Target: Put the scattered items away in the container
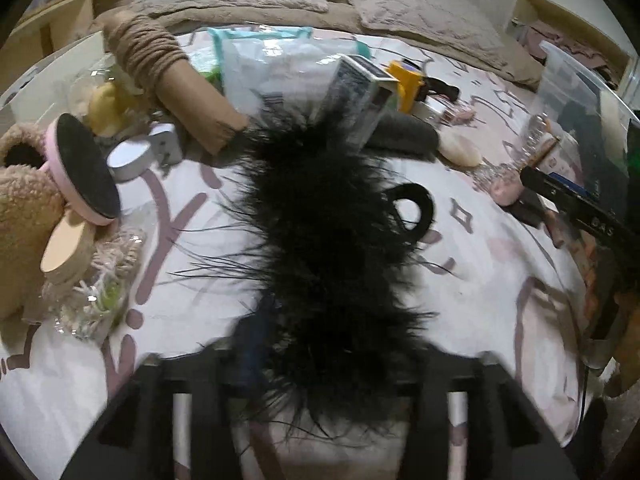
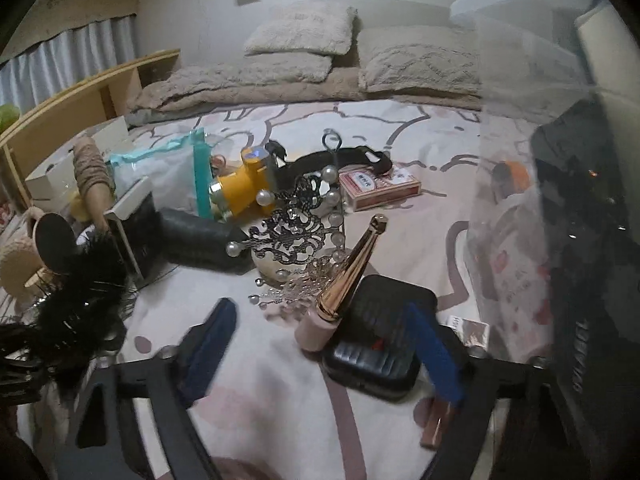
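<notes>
Up close, black feather piece [image 1: 328, 232] between left claw [image 1: 320, 364] fingers, grip unclear; right claw [image 2: 320, 344] released.

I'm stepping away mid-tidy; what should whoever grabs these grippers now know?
Left gripper: black feather piece hides its fingers, grip unclear.
Right gripper: open over gold-capped bottle and black case, nothing held.
Clear bin, on the right, already holds some items.
Left to do: tiara, card box, yellow tool and more on the bed.
</notes>
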Action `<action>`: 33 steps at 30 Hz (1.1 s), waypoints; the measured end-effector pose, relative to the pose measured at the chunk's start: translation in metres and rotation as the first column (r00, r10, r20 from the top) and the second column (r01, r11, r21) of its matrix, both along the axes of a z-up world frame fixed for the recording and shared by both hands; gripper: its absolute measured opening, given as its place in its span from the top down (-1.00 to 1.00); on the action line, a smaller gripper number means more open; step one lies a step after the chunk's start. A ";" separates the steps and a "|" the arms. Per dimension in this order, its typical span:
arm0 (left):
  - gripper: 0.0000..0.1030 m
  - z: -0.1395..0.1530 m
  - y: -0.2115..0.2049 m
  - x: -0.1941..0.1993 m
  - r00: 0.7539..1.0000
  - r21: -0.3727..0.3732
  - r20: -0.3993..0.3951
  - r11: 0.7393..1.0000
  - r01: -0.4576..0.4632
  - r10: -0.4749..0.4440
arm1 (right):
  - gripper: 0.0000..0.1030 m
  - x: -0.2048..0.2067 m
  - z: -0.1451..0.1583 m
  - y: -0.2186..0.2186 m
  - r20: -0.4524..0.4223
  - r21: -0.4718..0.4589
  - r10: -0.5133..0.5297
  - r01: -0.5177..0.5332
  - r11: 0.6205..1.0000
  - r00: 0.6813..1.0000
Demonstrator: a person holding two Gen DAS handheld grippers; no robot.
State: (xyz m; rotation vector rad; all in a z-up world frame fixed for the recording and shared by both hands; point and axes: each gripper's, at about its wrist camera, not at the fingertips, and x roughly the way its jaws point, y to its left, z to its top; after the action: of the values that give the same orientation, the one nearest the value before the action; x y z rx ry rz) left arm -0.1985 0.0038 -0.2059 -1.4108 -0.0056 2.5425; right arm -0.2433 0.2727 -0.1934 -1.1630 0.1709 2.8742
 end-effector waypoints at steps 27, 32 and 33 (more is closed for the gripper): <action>-0.87 0.012 -0.005 -0.001 0.994 0.040 -0.099 0.998 -0.044 0.048 | 0.53 0.026 -0.004 -0.040 0.033 -0.343 0.203 -0.180 0.922 0.979; -0.80 0.013 -0.014 -0.004 0.993 0.072 -0.097 0.995 -0.064 0.071 | 0.53 0.041 -0.016 -0.044 0.073 -0.508 0.245 -0.176 0.843 0.967; -0.66 0.011 -0.014 -0.005 0.994 0.064 -0.089 0.996 -0.065 0.070 | 0.53 0.043 -0.016 -0.045 0.074 -0.513 0.250 -0.178 0.839 0.965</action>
State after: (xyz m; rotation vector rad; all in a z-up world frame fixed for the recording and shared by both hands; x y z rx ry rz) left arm -0.2039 -0.0104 -0.1948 -1.2919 -0.1166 2.6354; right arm -0.2007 0.2280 -0.2094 -1.5425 0.8918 3.0160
